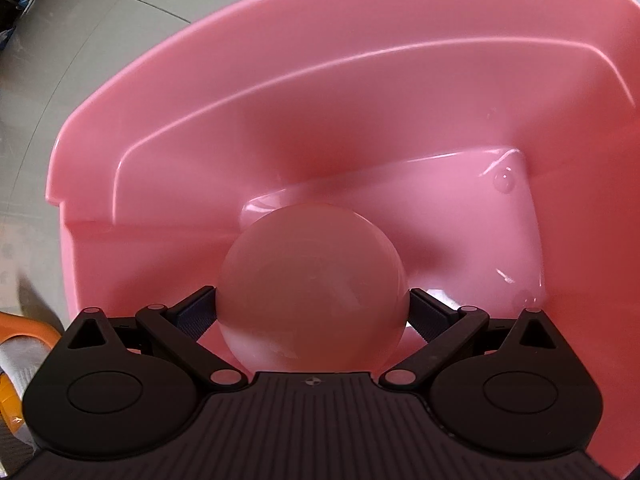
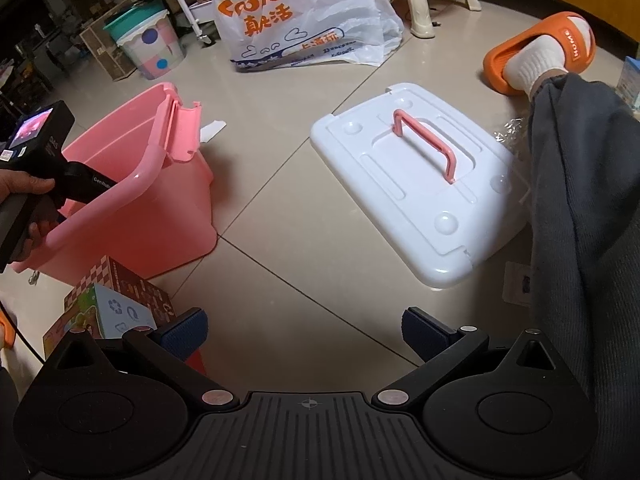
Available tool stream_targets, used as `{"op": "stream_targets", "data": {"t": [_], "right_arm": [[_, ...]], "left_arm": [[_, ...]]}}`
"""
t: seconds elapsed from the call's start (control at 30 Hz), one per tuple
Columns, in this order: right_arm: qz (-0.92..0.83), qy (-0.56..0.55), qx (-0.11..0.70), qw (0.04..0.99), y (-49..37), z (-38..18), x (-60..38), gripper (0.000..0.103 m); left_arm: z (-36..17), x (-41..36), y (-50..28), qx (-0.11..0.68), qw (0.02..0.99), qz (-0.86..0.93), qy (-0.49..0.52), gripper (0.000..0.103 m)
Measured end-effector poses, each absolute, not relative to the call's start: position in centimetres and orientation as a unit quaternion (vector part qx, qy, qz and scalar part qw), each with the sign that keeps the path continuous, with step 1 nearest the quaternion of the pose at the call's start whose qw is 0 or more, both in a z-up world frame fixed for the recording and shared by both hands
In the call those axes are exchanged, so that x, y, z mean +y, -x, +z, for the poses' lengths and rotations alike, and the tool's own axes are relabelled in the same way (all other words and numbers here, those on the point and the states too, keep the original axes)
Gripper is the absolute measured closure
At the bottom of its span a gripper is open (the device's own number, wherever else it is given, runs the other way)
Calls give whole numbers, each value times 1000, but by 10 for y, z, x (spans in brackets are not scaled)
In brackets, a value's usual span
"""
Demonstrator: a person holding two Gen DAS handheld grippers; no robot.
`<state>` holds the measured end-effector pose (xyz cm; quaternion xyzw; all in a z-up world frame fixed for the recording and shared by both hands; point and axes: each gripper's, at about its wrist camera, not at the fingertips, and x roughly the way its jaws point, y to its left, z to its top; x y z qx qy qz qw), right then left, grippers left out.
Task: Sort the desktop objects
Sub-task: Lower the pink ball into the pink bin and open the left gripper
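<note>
My left tongs (image 1: 313, 307) are closed on a pale translucent ball (image 1: 312, 292), one pad on each side at its widest line. The ball sits inside the pink tub (image 1: 256, 92), low between the walls and directly ahead of the tongs along their axis; the tub floor lies beyond and below it. I cannot tell whether the ball already touches the floor of the tub. A ball has no long axis, so orientation is not a factor; only the drop line matters, and that line ends inside the tub.

In the right wrist view, the left tool (image 2: 36, 152) enters the tub over its near rim.

My right tongs (image 2: 304, 330) stand wide open and hold nothing, over bare floor tile (image 2: 304, 240). The white lid (image 2: 420, 184) with its pink handle (image 2: 424, 144) lies ahead and to the right. The checkered box (image 2: 120, 300) lies just beside the left pad, so the right tongs are the nearer pair for it.

Judgement: release is the step in hand for the left tongs.
</note>
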<state>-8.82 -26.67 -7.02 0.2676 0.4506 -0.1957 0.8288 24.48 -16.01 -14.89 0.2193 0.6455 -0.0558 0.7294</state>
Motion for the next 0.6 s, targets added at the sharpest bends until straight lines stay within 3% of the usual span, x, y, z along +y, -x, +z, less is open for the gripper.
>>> {"op": "stream_targets", "data": {"t": [0.47,0.6], "right_arm": [[-191,-266,441,836,89,-65,-268,0],[-186,-255,436,843,89,-61,-264,0]], "left_arm": [[-148,-158,-197,613,761,-32,-209,0],[-133,-147,-182,605,781,-30,-152,0]]}}
